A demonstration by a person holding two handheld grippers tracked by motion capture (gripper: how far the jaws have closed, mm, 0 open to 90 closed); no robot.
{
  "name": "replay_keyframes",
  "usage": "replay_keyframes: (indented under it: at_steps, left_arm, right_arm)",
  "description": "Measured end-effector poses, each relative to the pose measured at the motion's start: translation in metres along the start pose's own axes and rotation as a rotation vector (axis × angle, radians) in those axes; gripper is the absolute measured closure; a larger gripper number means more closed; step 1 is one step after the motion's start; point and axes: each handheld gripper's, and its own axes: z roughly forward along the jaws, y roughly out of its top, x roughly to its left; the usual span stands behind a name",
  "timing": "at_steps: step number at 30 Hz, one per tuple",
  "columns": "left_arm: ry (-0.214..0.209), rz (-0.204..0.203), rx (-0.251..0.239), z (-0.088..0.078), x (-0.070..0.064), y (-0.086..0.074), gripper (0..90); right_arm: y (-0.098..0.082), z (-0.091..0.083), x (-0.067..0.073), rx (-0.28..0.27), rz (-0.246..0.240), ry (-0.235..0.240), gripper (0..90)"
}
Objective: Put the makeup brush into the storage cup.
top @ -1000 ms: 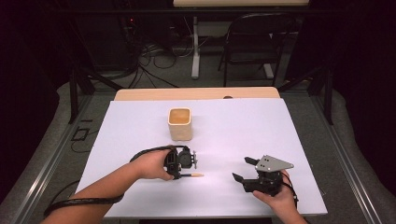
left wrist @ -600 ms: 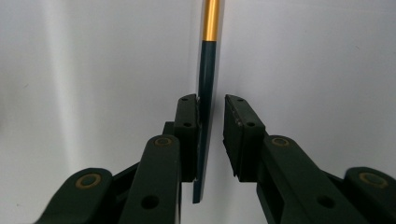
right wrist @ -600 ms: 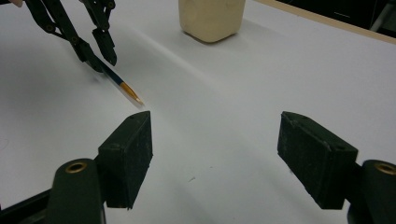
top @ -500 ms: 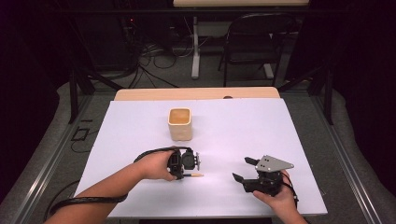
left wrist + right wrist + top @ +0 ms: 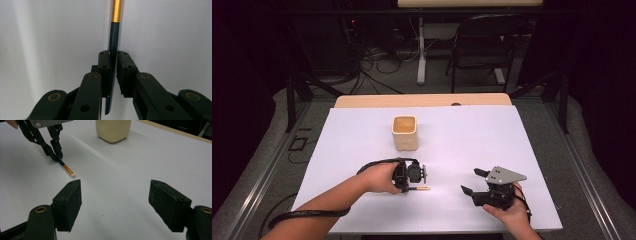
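Note:
A thin dark pen [image 5: 421, 188] with a gold end lies on the white table [image 5: 462, 135], left of centre near the front. My left gripper [image 5: 408, 188] points down at it. In the left gripper view the pen [image 5: 114, 37] runs between the pads; the jaws have just been closing and my left gripper [image 5: 113, 56] is shut on the dark shaft. The right gripper view shows the same grip from afar, left gripper [image 5: 57, 157] on the pen [image 5: 67, 169]. My right gripper [image 5: 470, 180] rests at the front right, open and empty [image 5: 115, 197].
A cream square cup [image 5: 405, 132] stands upright behind the left gripper, also in the right gripper view [image 5: 113, 130]. A wooden strip [image 5: 422, 101] edges the table's far side. Beyond it are a chair [image 5: 482, 45] and floor cables.
The left hand has shifted only slightly over the pen. The right gripper has kept still.

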Motion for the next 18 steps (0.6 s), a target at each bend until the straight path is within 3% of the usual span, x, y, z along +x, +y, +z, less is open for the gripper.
replay_keyframes:
  at_steps: [18]
  left_arm:
    - [-0.012,-0.004,-0.002,0.0034,0.0003,0.0,83.1]
  right_arm:
    - [-0.0001,-0.0002,0.0,0.0,0.001,-0.001,26.4]
